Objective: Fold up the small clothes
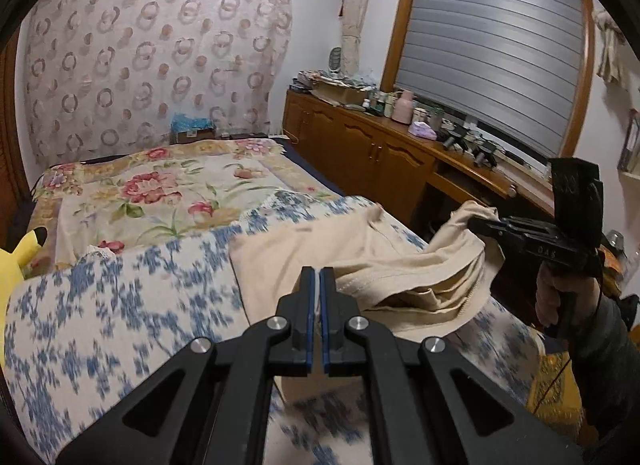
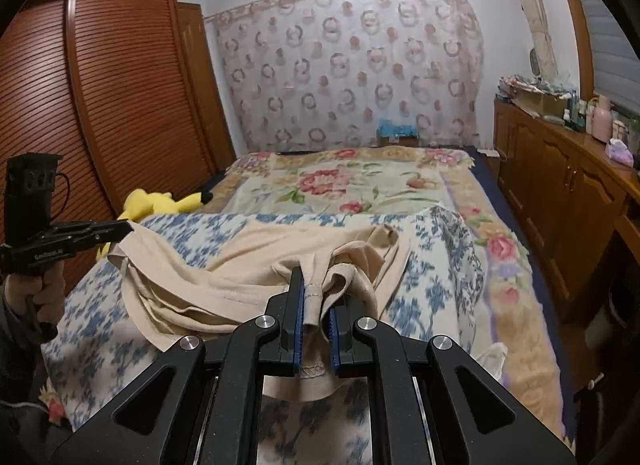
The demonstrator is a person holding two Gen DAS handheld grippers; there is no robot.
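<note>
Fabric filled the middle of my left wrist view: a beige, soft cotton garment [image 1: 320,249] lay partly spread on the blue-and-white floral cloth [image 1: 120,305] covering the near end of the bed [image 1: 160,185]. My left tool [image 1: 319,285] had its blue-padded jaws pressed together, and the near edge of the garment seemed pinched between them, though the cloth there was mostly hidden by the fingers. Off to the right, my right tool [image 1: 476,223] gripped the other corner of the garment, lifting it clear of the bed so the fabric sagged in folds between the two tools. A hand [image 1: 560,297] held that tool's handle. Beyond the bed stood a long wooden cabinet [image 1: 380,153] cluttered with bottles, under a shuttered window [image 1: 492,53].

From my right wrist view, the right tool [image 2: 318,297] was nearly closed on a hemmed edge of the beige garment [image 2: 240,265], a strip of stitched fabric hanging down between the blue pads. The garment draped leftward across the floral cloth [image 2: 432,265] to the left tool [image 2: 124,229], which clamped its far corner above the bed's edge. A hand [image 2: 36,293] held that tool's grip. A yellow plush toy [image 2: 156,203] lay behind it, near a brown slatted wardrobe [image 2: 100,105].
</note>
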